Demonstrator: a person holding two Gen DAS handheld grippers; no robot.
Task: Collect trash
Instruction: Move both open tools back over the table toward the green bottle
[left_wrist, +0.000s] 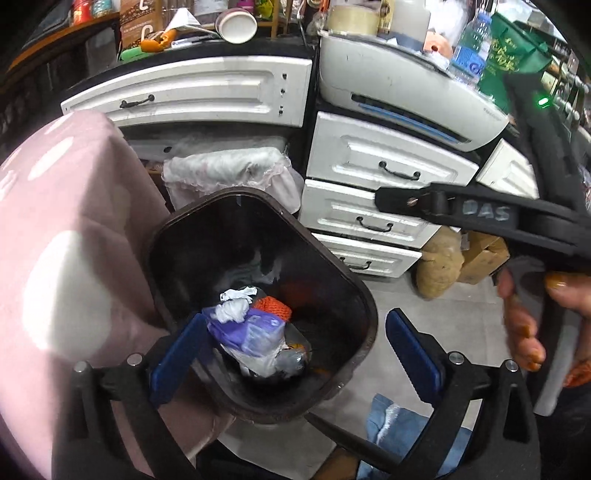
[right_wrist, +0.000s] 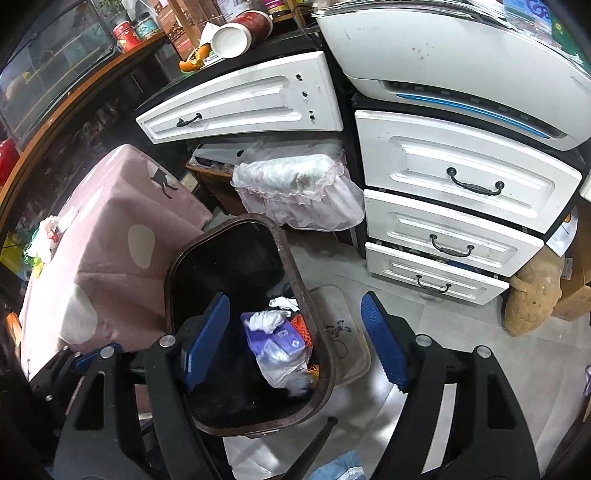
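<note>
Both tongs (left_wrist: 295, 350) (right_wrist: 295, 343) agape over bin (left_wrist: 369, 325).

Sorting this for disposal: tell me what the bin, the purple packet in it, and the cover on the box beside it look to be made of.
Bin: looks like hard dark brown plastic, with a smooth moulded rim and slight sheen.
Purple packet: probably thin glossy plastic film, crinkled and partly see-through.
Pink cover: seems soft matte fabric, draped with folds at the corner.

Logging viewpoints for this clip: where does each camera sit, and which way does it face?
Left wrist: on the left tool, looking down into the bin; right tool's arm and hand show.
Right wrist: on the right tool, above the bin, facing the drawers.
Shared: bin, trash, drawers, pink cloth.
</note>
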